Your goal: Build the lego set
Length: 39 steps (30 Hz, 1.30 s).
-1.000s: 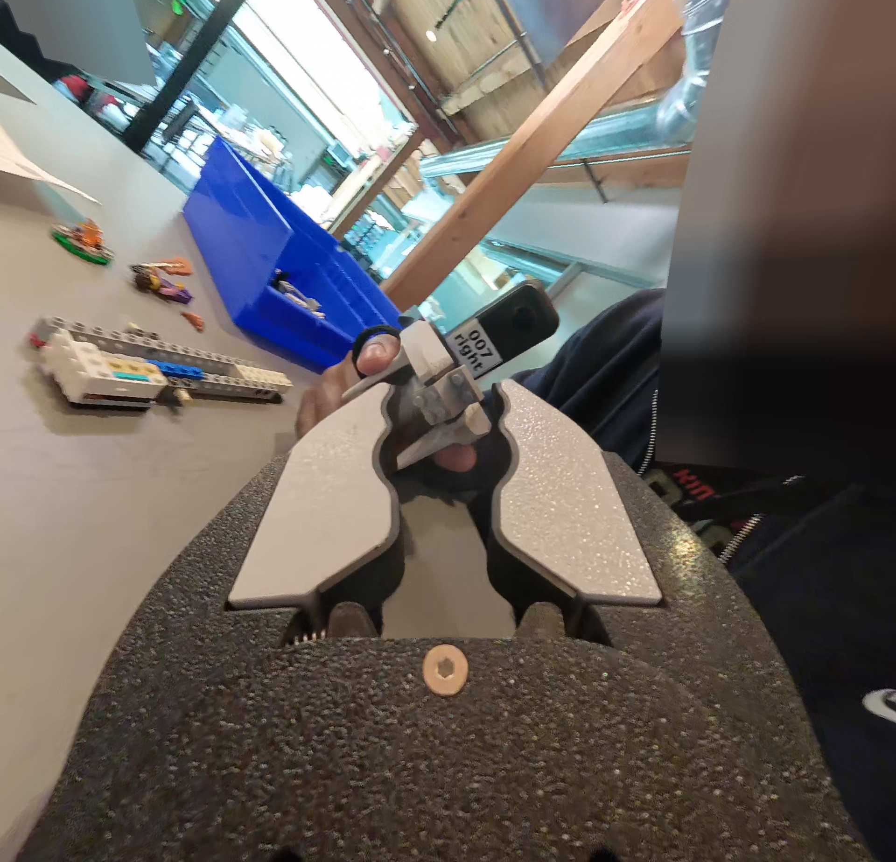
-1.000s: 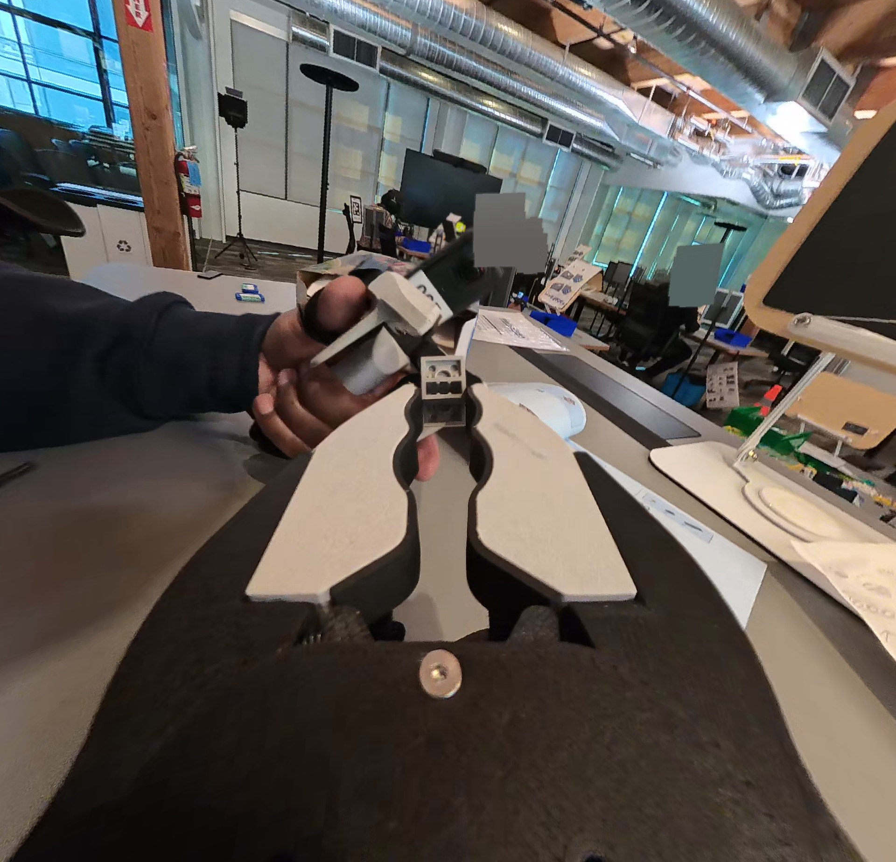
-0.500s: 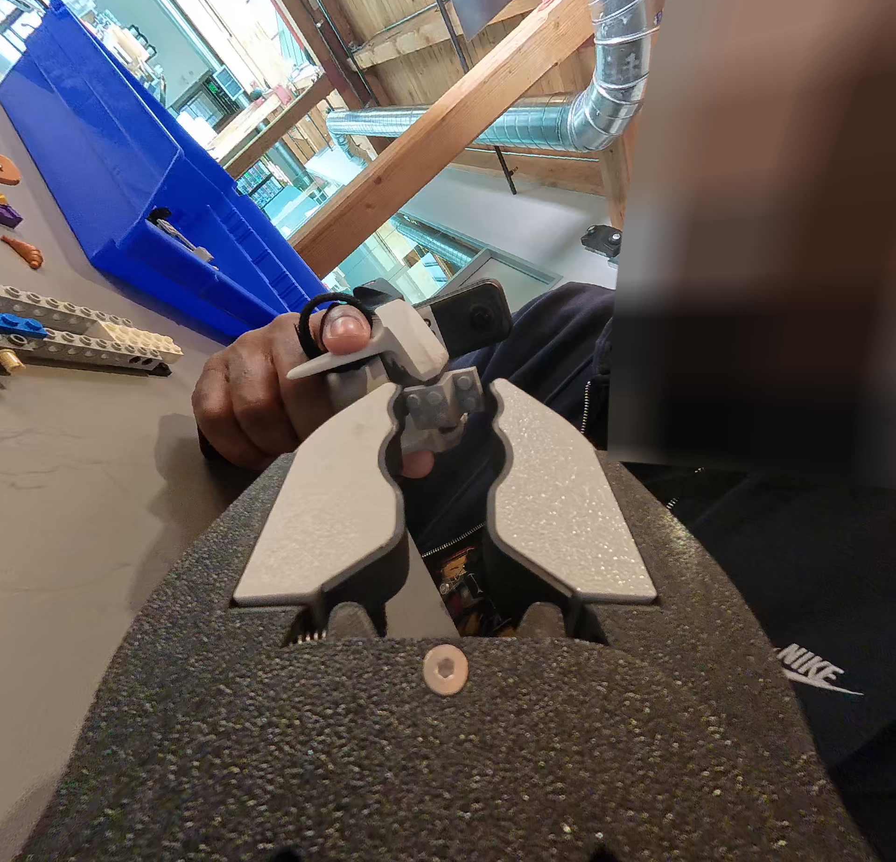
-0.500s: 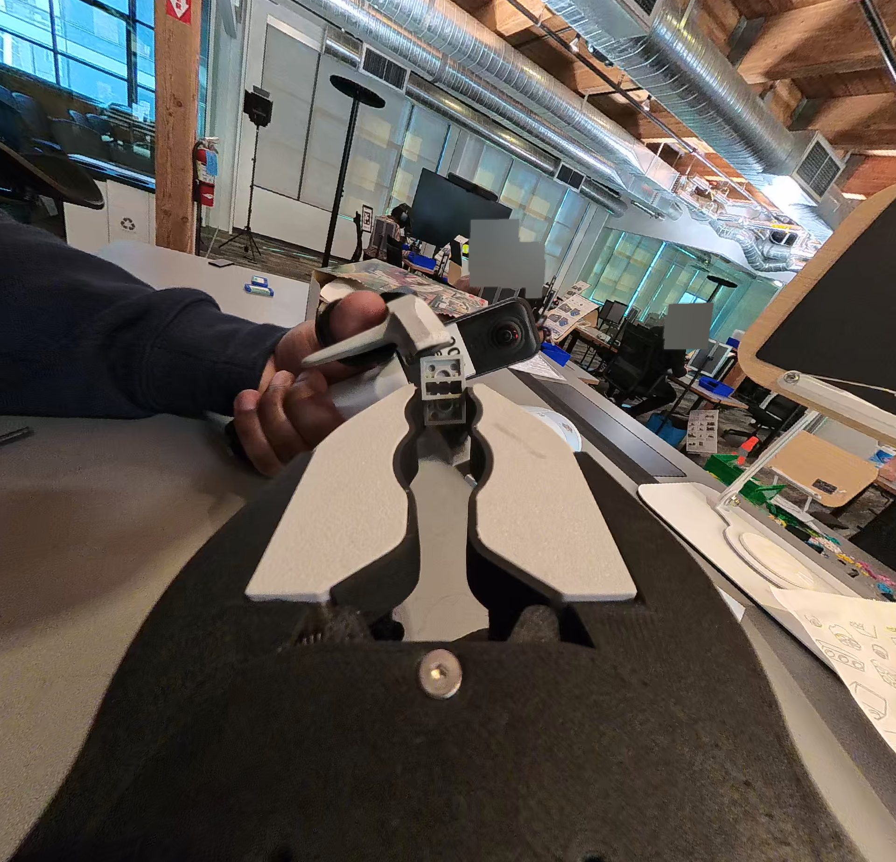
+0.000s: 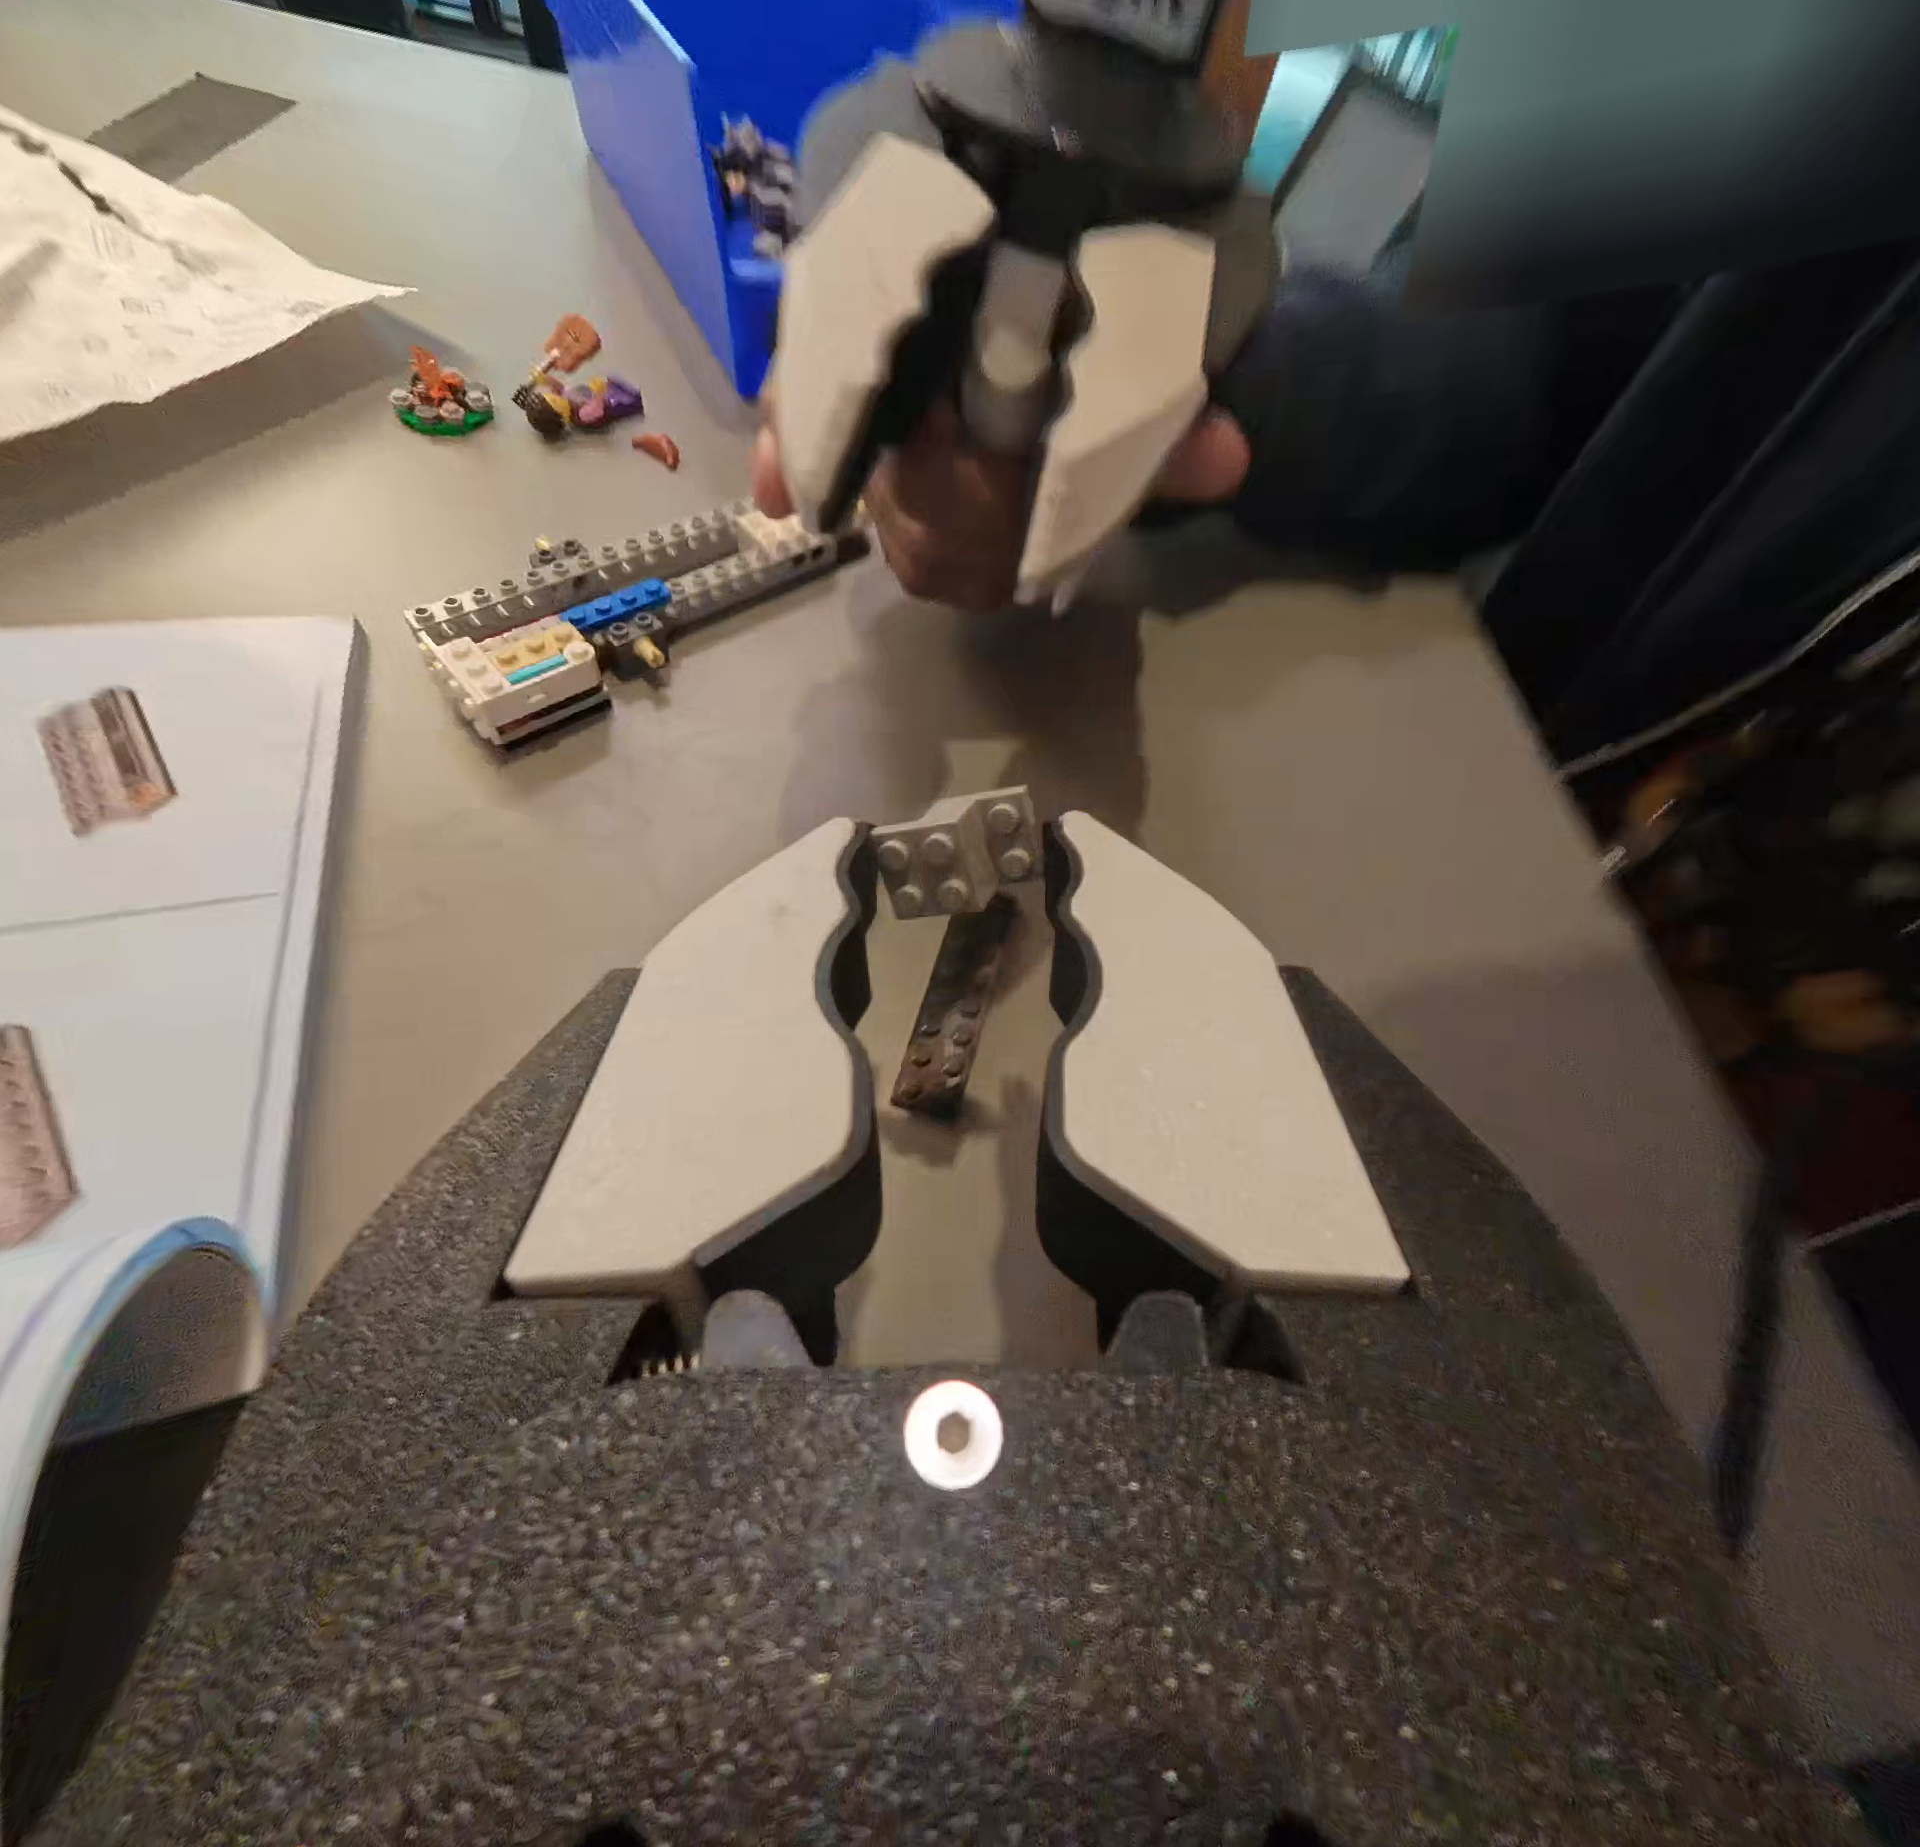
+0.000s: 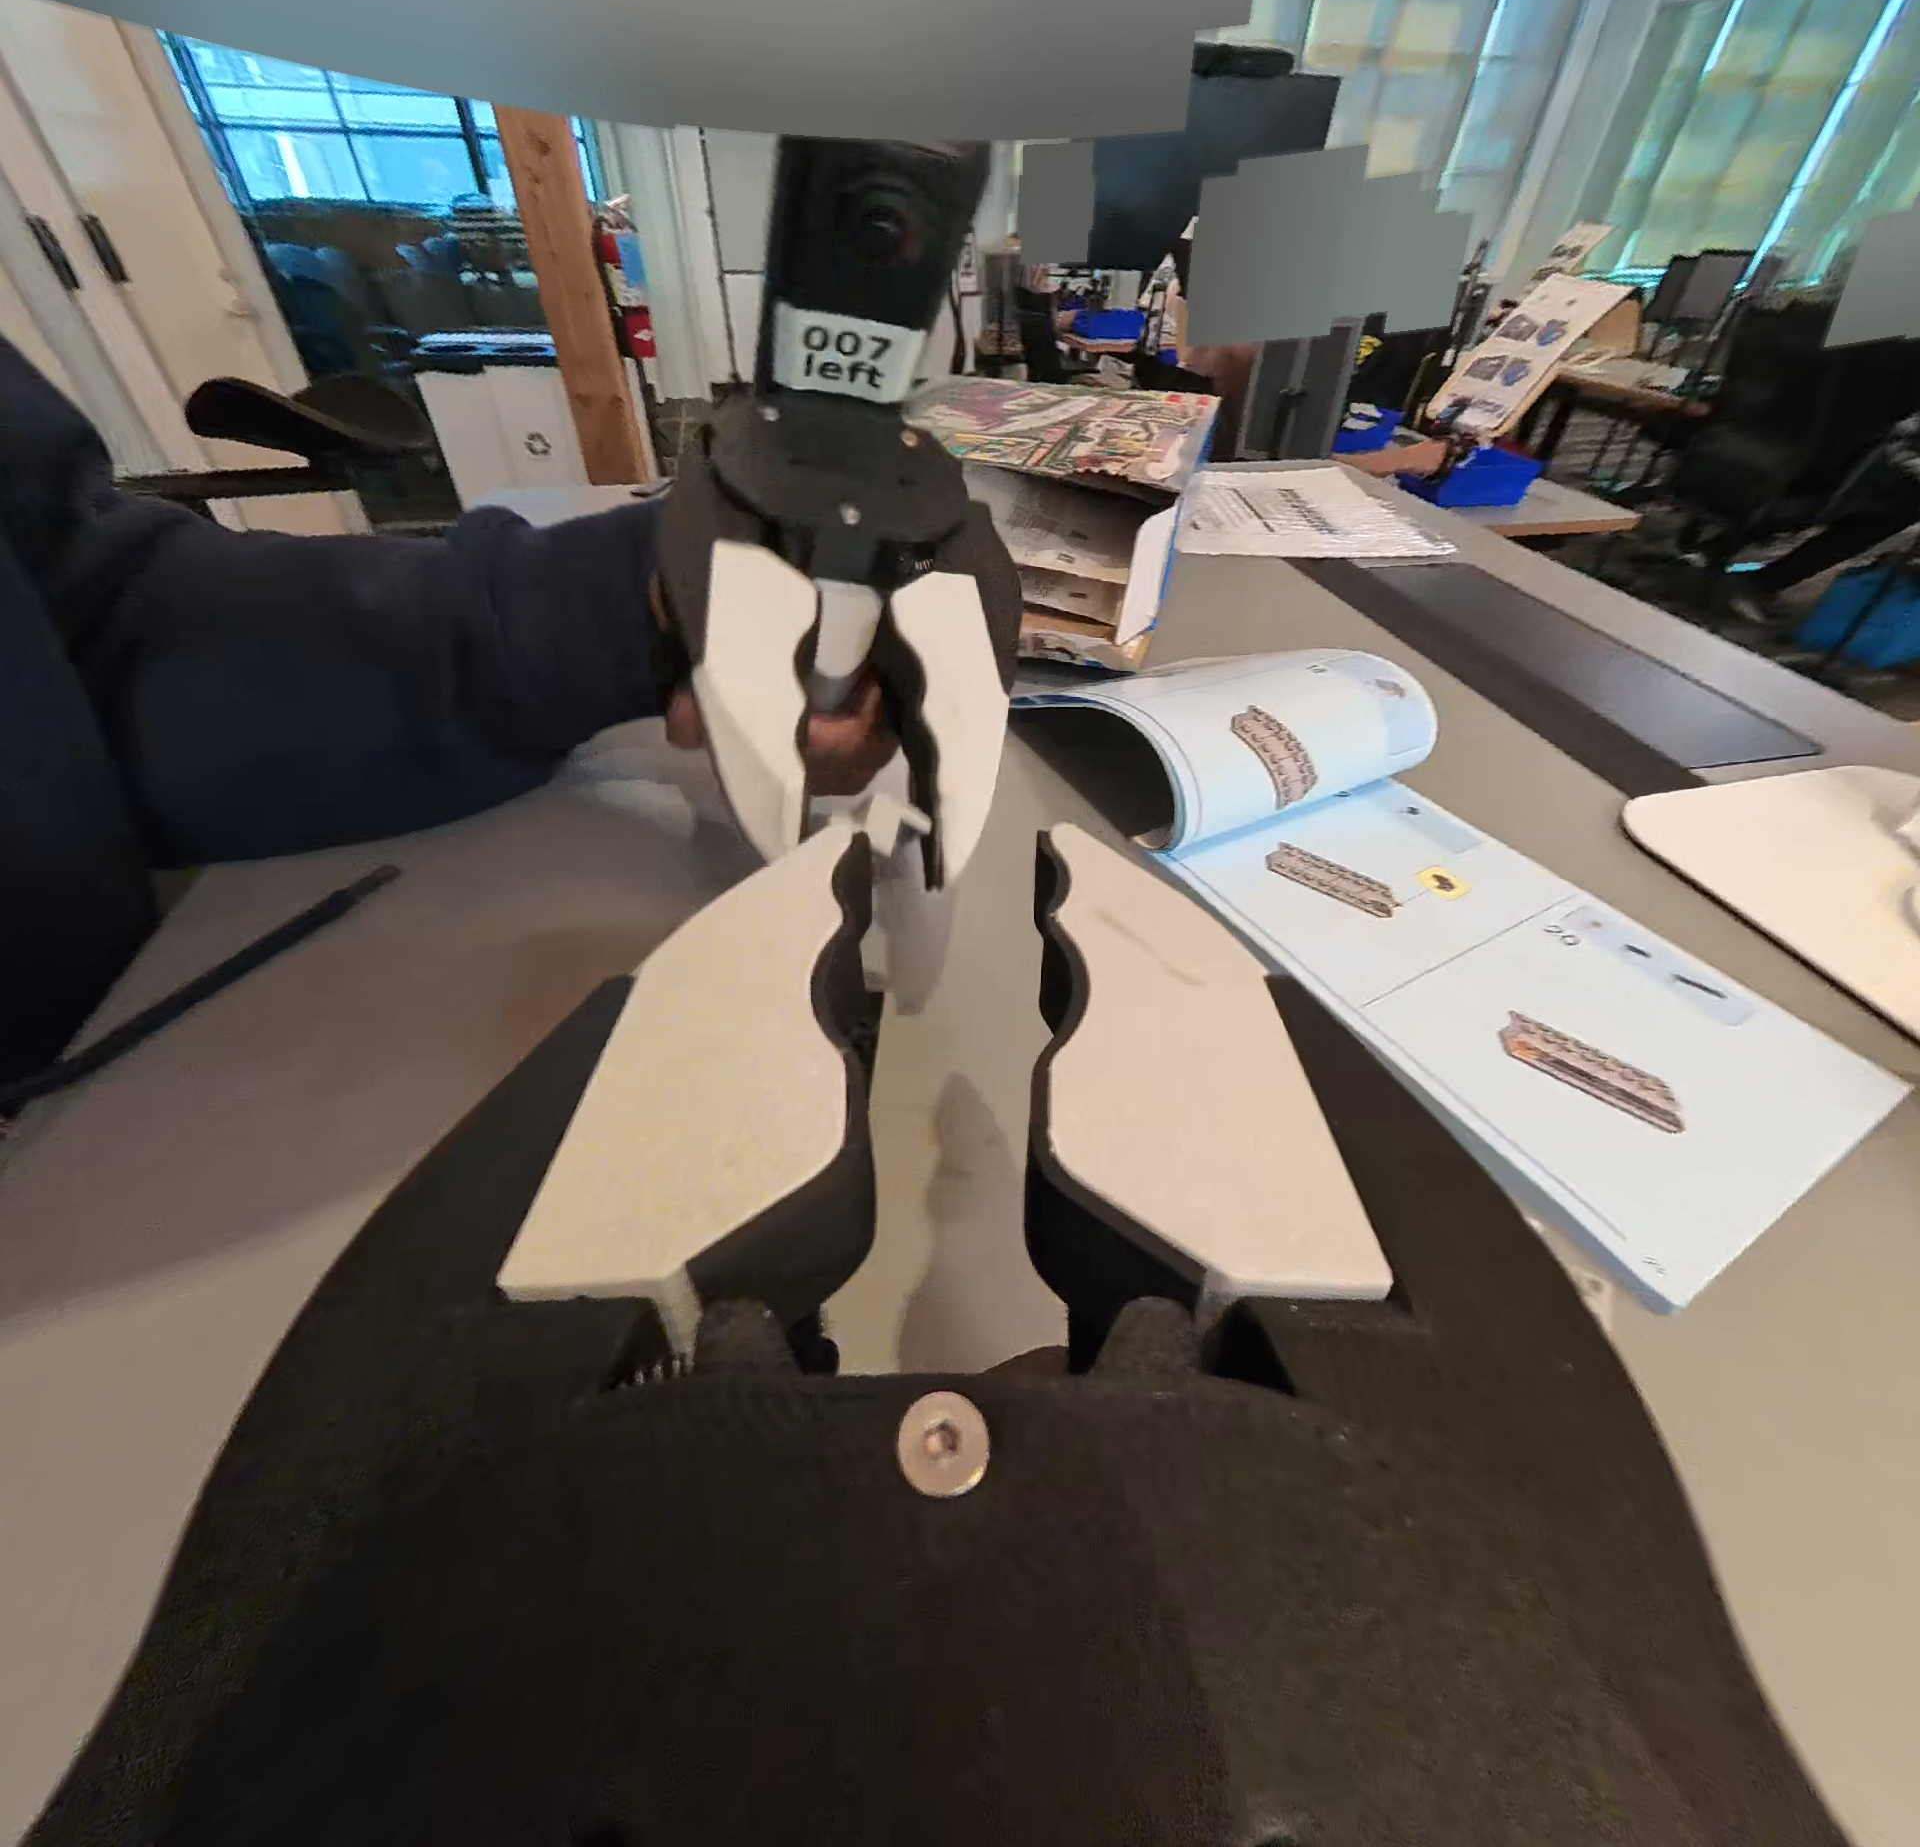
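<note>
Left wrist view: left hand-held gripper point(image 5: 956, 841) now clamps the grey brick point(image 5: 951, 862); right hand-held gripper point(image 6: 945, 841) has released it, jaws apart.

My left gripper point(image 5: 958, 867) low over table, tilted down, fingers point(image 5: 748, 987) closed on grey brick point(image 5: 956, 862), pads pressed against both sides. My right gripper point(image 6: 945, 862) held opposite, facing left one, fingers point(image 6: 1153, 1018) parted, bare gap between. Left hand point(image 6: 831, 737) wrapped round handle, dark sleeve point(image 6: 364, 675) behind. Right hand point(image 5: 935, 519) gripping handle, blurred.
</note>
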Each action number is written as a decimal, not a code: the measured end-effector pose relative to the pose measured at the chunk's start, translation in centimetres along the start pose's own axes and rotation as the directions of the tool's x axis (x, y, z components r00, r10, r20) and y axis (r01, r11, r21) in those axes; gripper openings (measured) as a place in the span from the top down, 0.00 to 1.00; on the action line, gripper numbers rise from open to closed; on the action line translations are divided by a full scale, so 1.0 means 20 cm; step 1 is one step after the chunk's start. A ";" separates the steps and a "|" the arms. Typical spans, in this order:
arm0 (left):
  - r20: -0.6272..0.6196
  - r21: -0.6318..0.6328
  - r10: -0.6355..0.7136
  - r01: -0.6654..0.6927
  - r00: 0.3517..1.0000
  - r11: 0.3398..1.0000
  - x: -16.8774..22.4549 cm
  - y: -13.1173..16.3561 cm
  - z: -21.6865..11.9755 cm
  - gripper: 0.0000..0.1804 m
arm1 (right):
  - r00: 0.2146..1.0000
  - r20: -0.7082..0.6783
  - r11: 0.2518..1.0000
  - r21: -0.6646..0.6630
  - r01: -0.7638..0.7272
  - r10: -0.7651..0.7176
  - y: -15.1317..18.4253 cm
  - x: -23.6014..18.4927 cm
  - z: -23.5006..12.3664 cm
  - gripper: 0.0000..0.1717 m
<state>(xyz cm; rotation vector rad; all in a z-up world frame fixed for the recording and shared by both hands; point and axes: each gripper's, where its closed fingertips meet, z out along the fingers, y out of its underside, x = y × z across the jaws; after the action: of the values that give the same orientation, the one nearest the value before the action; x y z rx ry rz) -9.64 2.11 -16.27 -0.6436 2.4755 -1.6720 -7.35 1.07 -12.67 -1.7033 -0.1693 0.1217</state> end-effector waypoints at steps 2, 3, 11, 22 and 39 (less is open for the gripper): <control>0.029 -0.076 0.167 -0.165 0.985 0.983 0.03 0.04 0.04 0.83 | 0.999 0.007 0.997 -0.060 -0.040 0.040 0.05 -0.01 0.03 0.83; 0.031 -0.089 0.214 -0.211 0.976 0.973 0.04 0.05 0.06 0.83 | 0.998 0.006 0.992 -0.105 -0.068 0.069 0.09 -0.01 0.05 0.84; 0.073 -0.201 0.327 -0.307 0.942 0.930 0.00 0.13 0.12 0.83 | 0.954 0.025 0.927 -0.244 -0.285 0.300 0.20 -0.04 0.08 0.90; 0.137 -0.321 0.466 -0.406 0.874 0.856 -0.05 0.16 0.14 0.83 | 0.873 -0.003 0.826 -0.323 -0.462 0.488 0.25 -0.09 0.11 0.86; 0.181 -0.357 0.500 -0.417 0.847 0.836 -0.11 0.18 0.13 0.83 | 0.903 -0.172 0.837 -0.338 -0.430 0.394 0.32 0.04 0.08 0.83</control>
<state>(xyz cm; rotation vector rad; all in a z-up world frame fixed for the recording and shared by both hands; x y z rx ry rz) -7.95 1.86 -20.85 -0.2298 2.4428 -0.9677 -6.64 1.87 -19.21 -2.1008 0.2725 0.3473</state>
